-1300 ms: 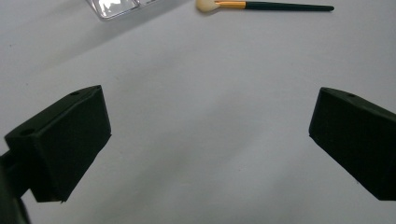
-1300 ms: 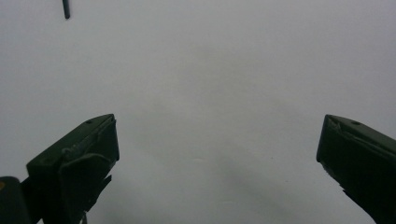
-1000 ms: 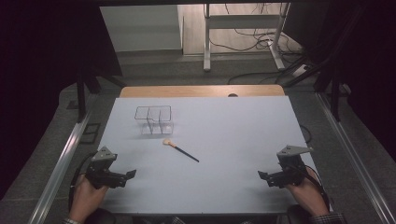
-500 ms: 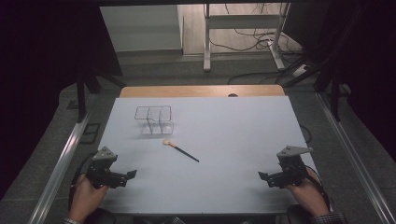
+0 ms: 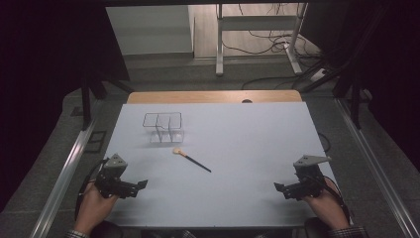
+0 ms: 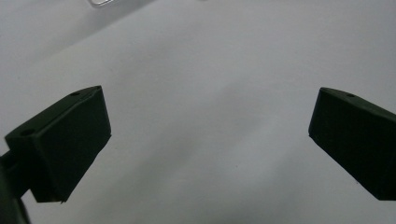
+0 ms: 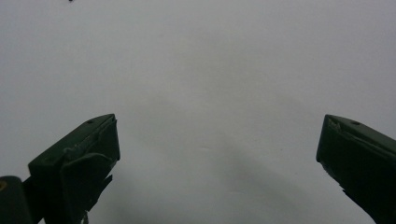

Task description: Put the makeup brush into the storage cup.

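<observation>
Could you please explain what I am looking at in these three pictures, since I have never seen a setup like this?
A person sits at a table and holds a hand tool in each hand: a gripper with two black jaws. The high view looks down from above. In it the left gripper is near the bottom left and the right gripper near the bottom right, each in a hand. The other two pictures come from small cameras riding on the grippers, looking along their jaws. In both, the jaws stand wide apart with only bare table between them, so nothing is held. On the table lie a clear divided box and, just in front of it, a small brush with a dark handle and a pale tip. Neither gripper touches them.
</observation>
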